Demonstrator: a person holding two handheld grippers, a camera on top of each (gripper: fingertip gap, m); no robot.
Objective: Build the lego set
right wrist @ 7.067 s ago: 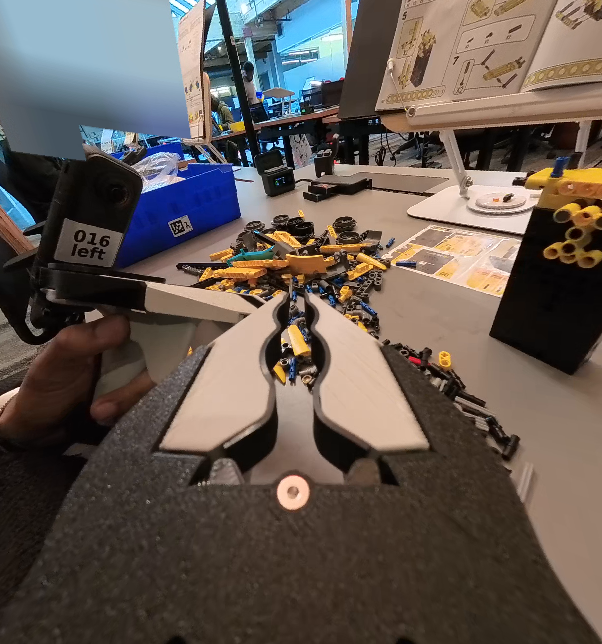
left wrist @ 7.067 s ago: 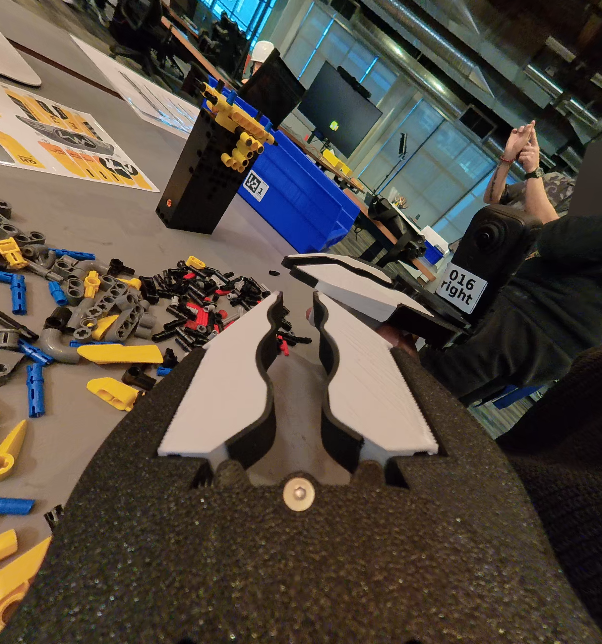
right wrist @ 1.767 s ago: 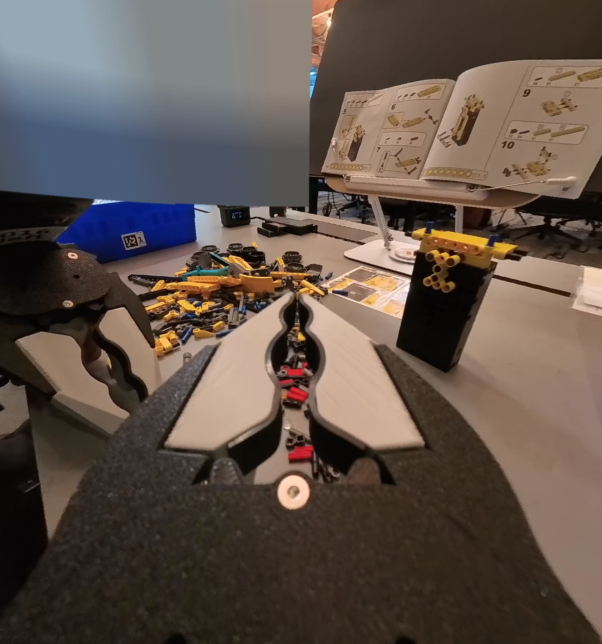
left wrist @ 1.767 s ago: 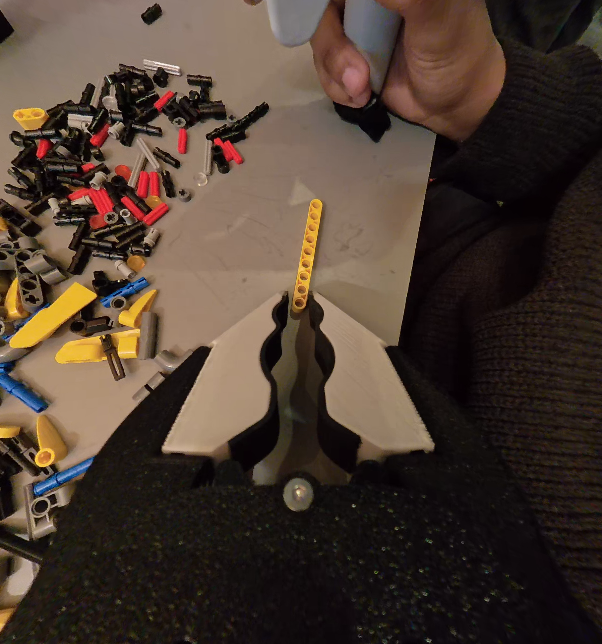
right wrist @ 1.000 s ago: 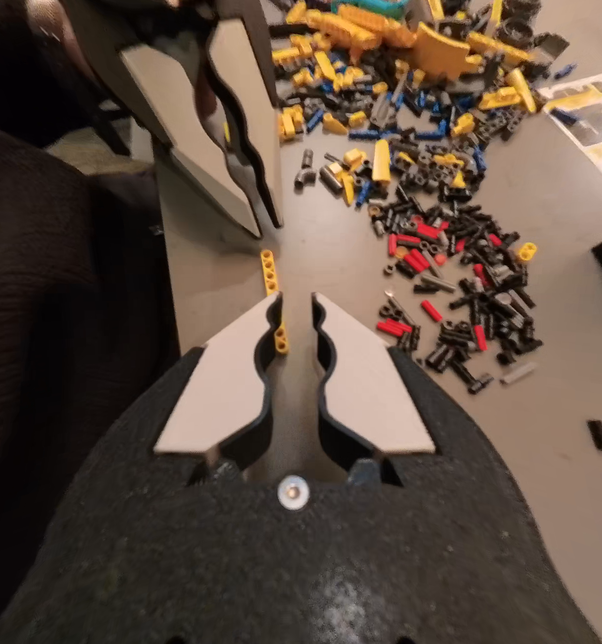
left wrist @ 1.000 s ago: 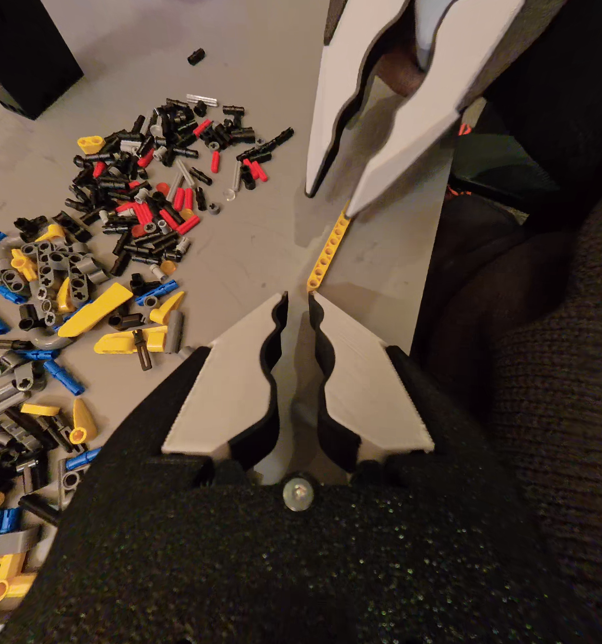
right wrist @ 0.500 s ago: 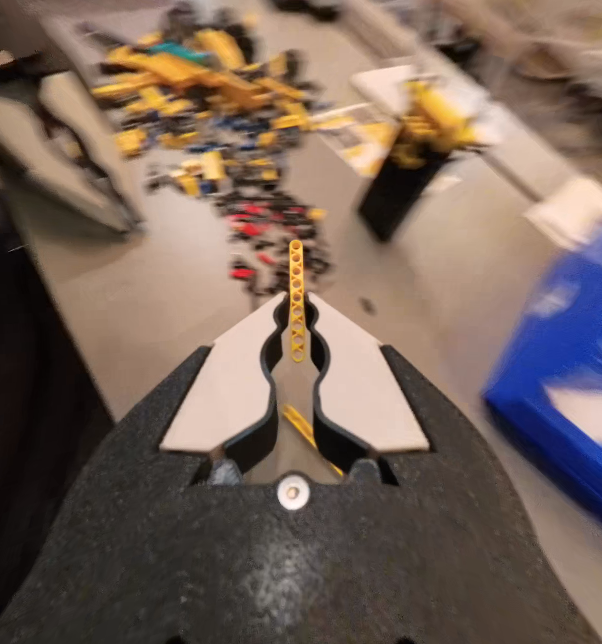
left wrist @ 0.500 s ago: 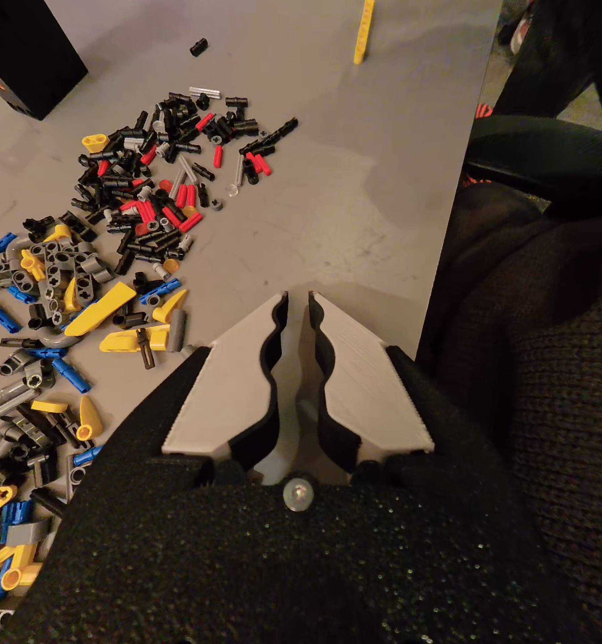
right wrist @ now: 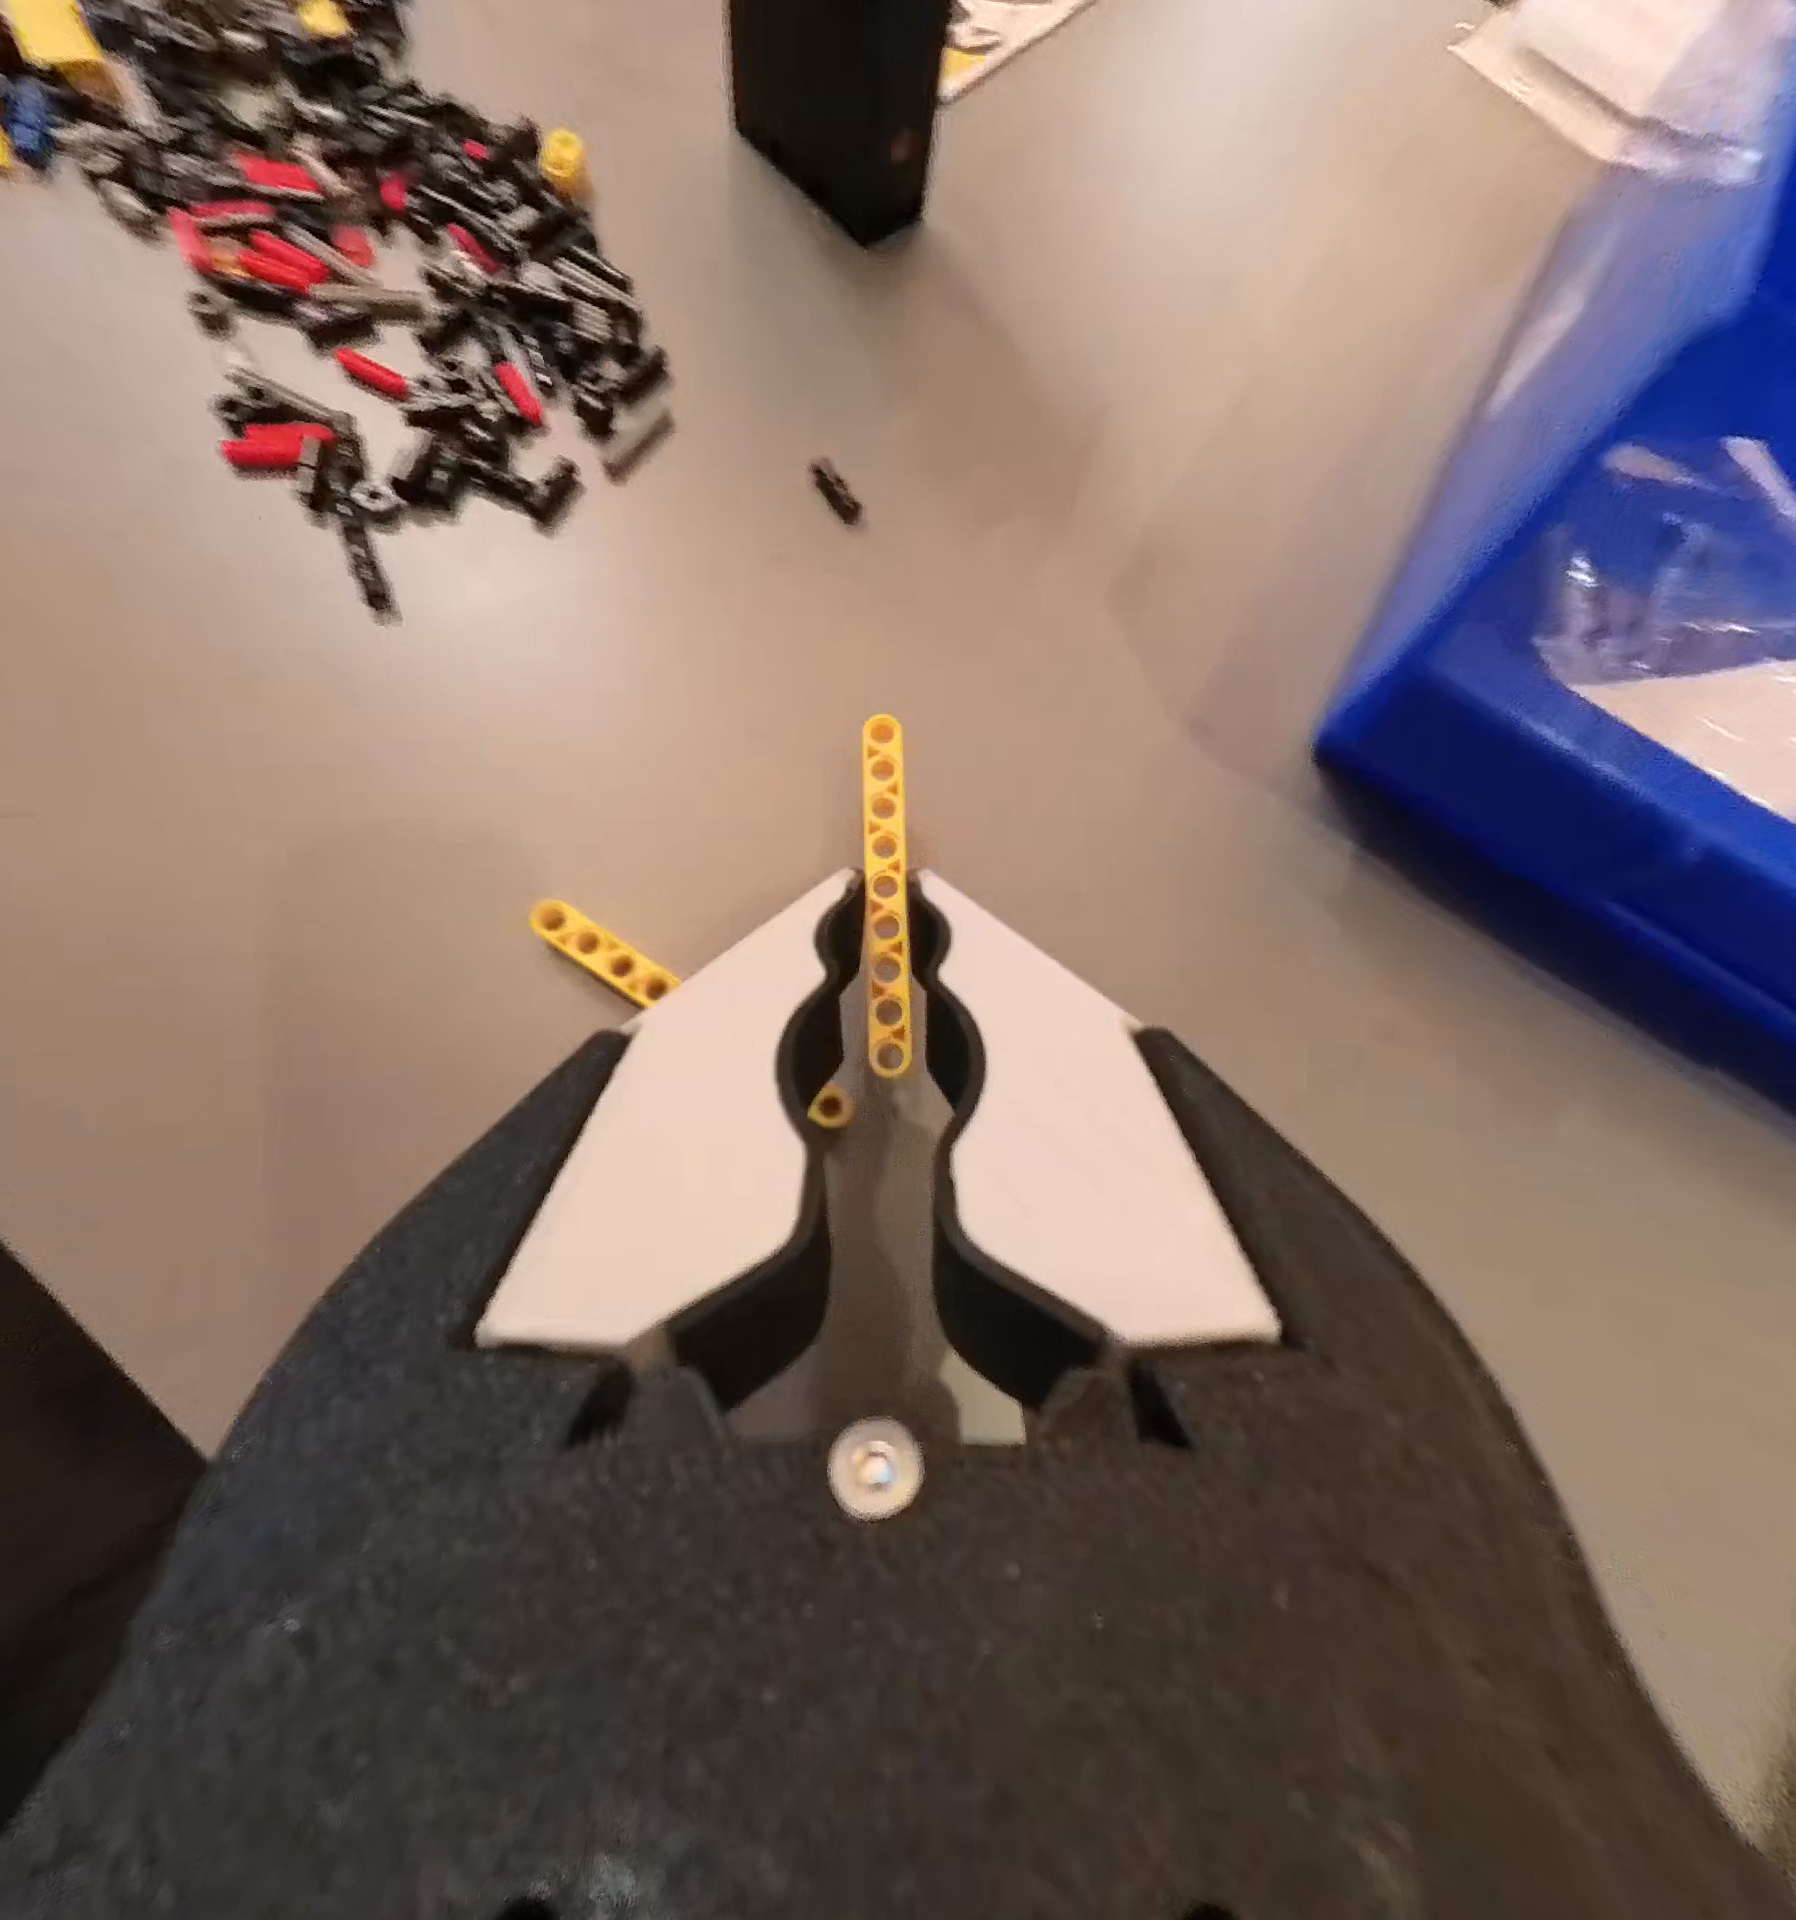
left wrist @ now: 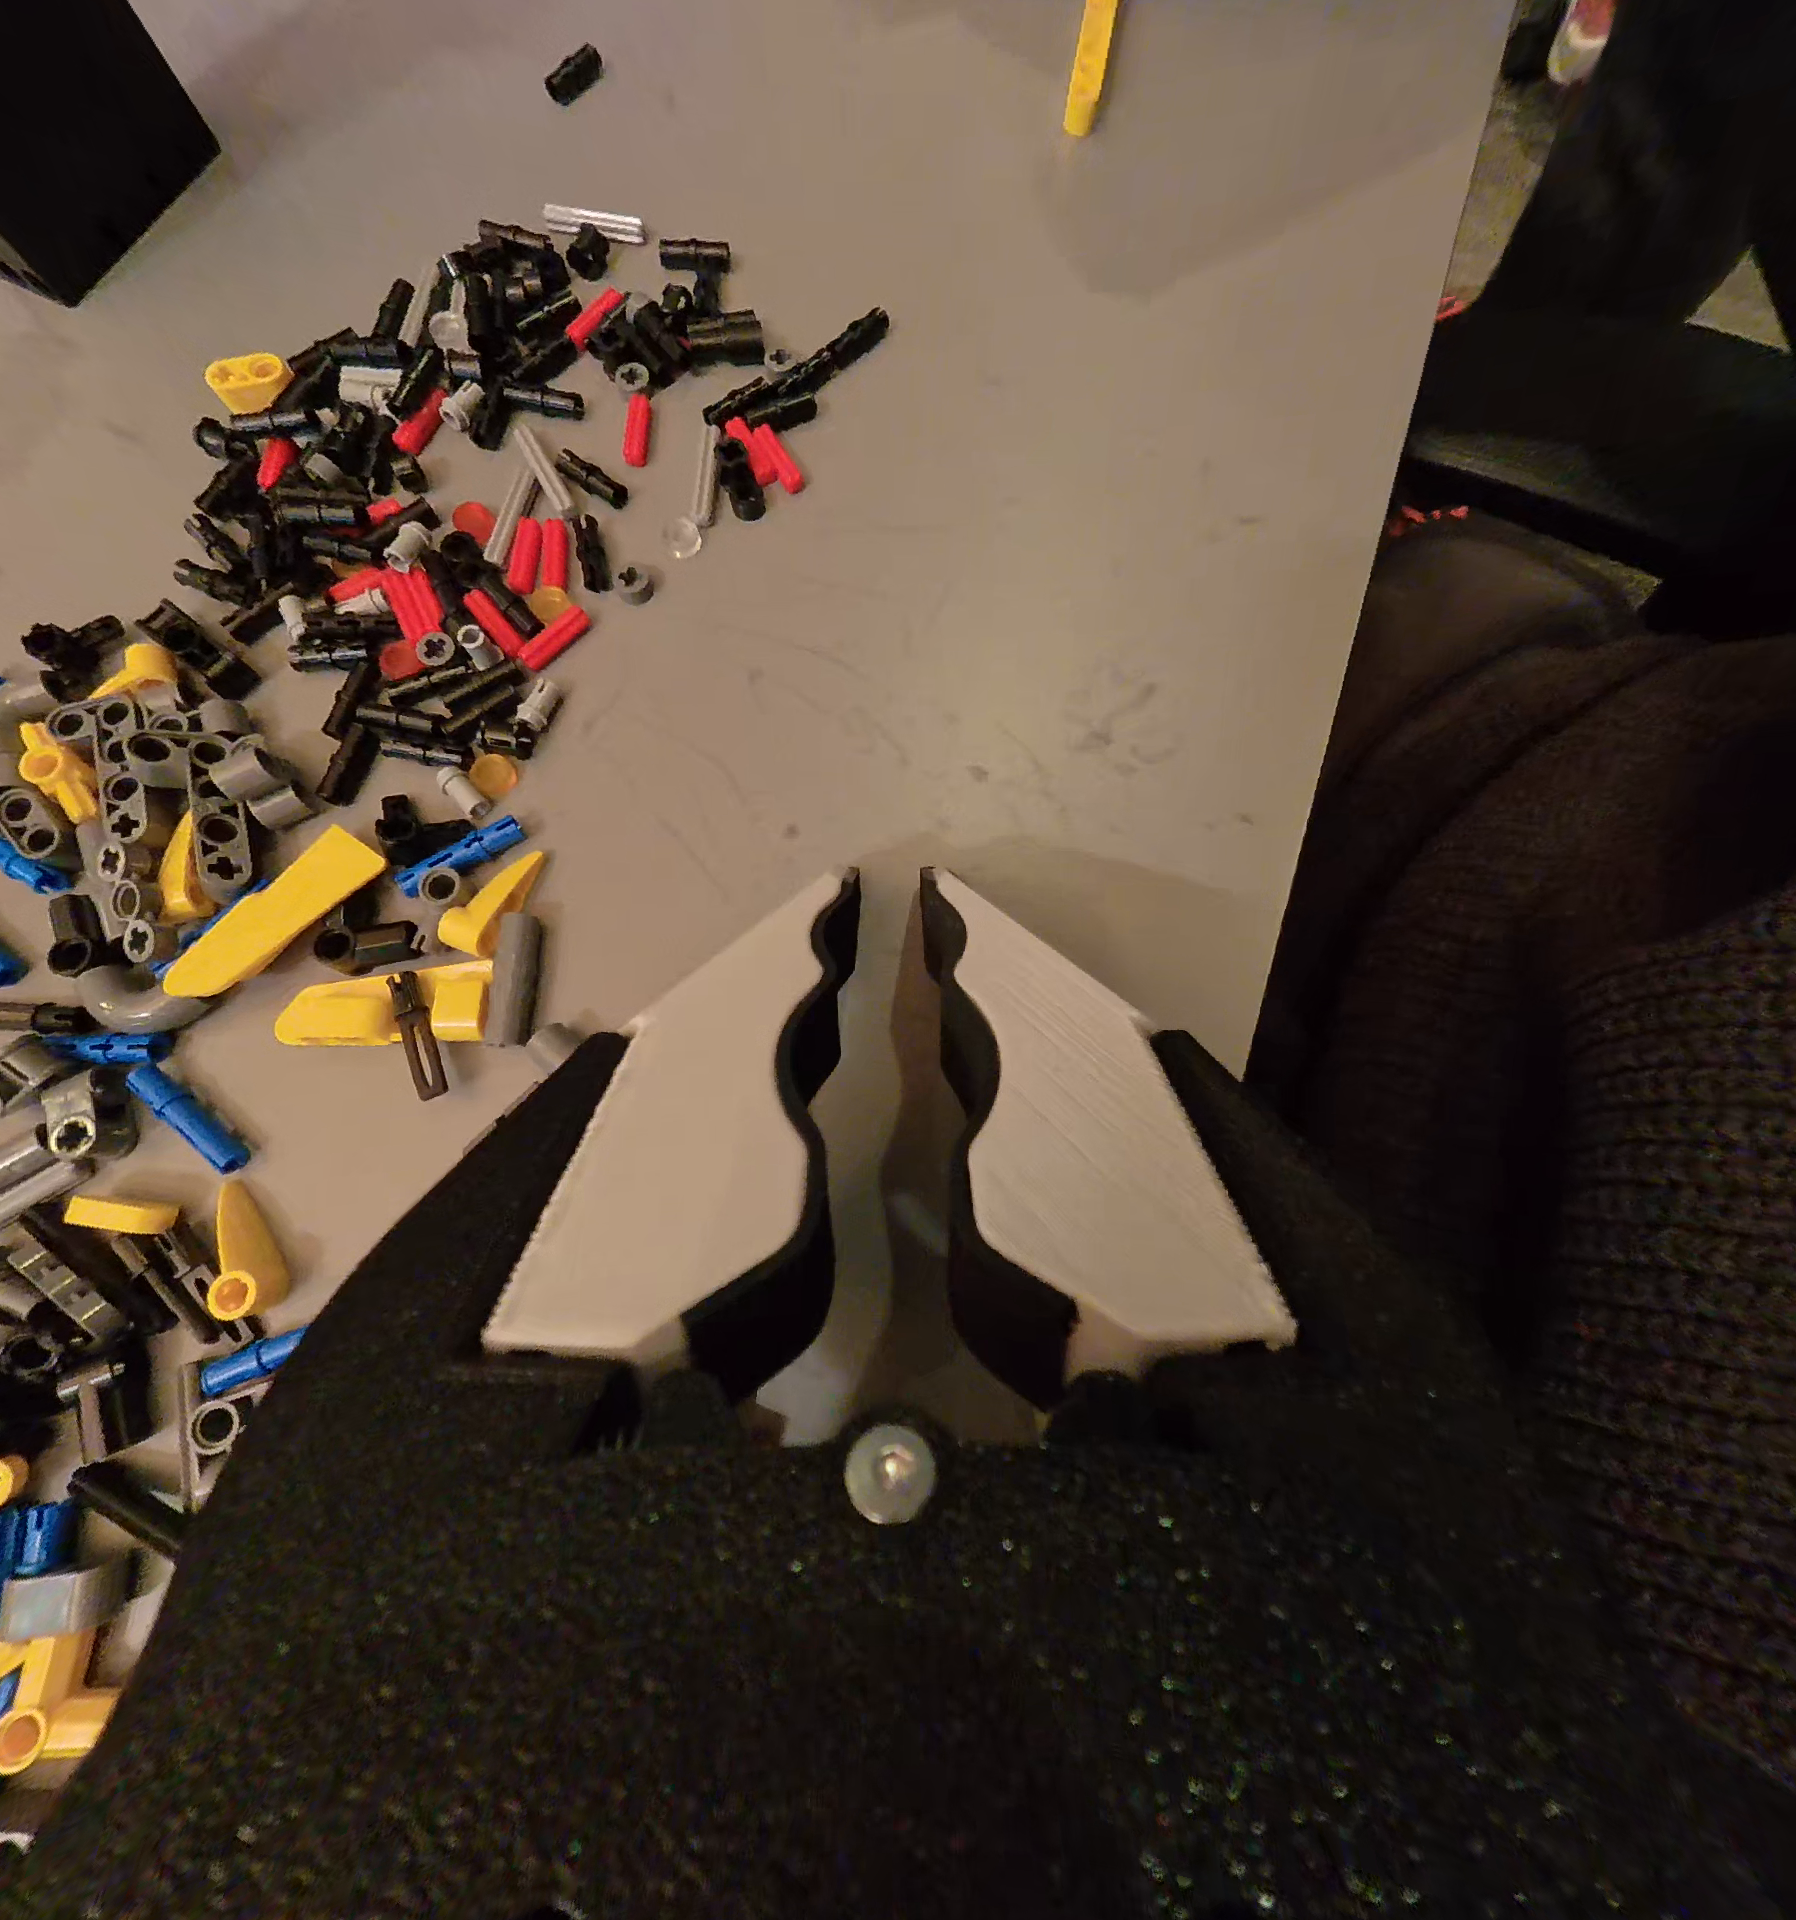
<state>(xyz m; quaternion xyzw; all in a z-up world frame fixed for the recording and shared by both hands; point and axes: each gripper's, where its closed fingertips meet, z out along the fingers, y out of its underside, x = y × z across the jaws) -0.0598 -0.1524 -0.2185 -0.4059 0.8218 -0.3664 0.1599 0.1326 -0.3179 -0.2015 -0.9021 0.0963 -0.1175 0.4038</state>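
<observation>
right gripper [right wrist: 886,883] is clamped on a long thin yellow plastic holed beam [right wrist: 886,831] above the grey tabletop [right wrist: 354,779], looks light, stiff, best pinched mid-length, while the left gripper [left wrist: 889,883] hangs empty, jaws slightly apart.

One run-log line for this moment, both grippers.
left gripper: open, empty, above table edge | right gripper: shut on yellow holed beam | second yellow beam lying on table | blue bin at right
</observation>
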